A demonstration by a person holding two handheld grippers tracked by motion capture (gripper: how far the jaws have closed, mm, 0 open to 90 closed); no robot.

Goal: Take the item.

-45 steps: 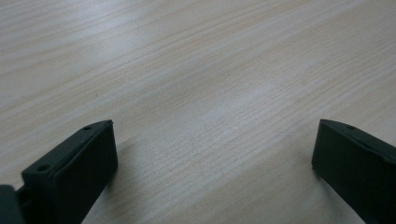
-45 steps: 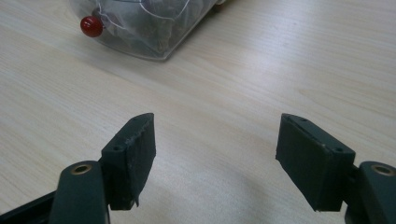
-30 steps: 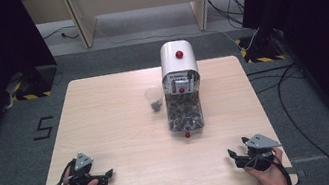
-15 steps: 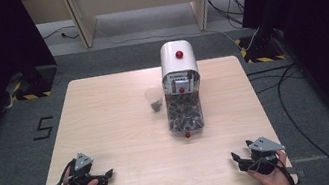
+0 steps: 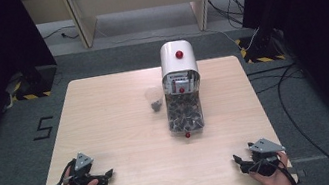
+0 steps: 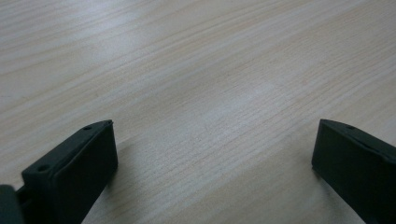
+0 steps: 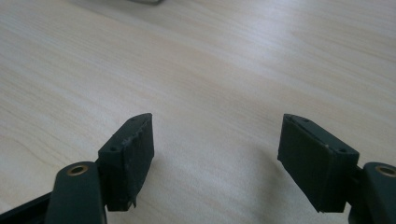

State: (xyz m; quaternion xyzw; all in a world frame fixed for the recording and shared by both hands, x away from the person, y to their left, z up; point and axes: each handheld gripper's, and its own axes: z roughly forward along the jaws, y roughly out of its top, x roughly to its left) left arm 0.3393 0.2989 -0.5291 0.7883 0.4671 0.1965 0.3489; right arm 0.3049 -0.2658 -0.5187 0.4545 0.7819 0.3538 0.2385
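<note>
A white dispenser (image 5: 178,62) with a red knob stands at the table's middle back. Its clear front bin (image 5: 185,114) holds several dark pieces. A small clear cup (image 5: 154,98) with dark bits in its bottom stands just left of it. My left gripper (image 5: 108,174) rests low at the near left corner, pointing right. Its jaws are open over bare wood in the left gripper view, left gripper (image 6: 215,140). My right gripper (image 5: 237,159) sits at the near right corner, pointing left. It is also open with nothing between its jaws, right gripper (image 7: 217,135).
The light wooden table (image 5: 123,130) stands on grey carpet. Cables (image 5: 282,83) run over the floor to the right. Dark curtains hang on both sides, and wooden furniture legs (image 5: 78,15) stand behind.
My right gripper has slid a little toward the table's near edge. The left gripper, dispenser and cup have stayed put.
</note>
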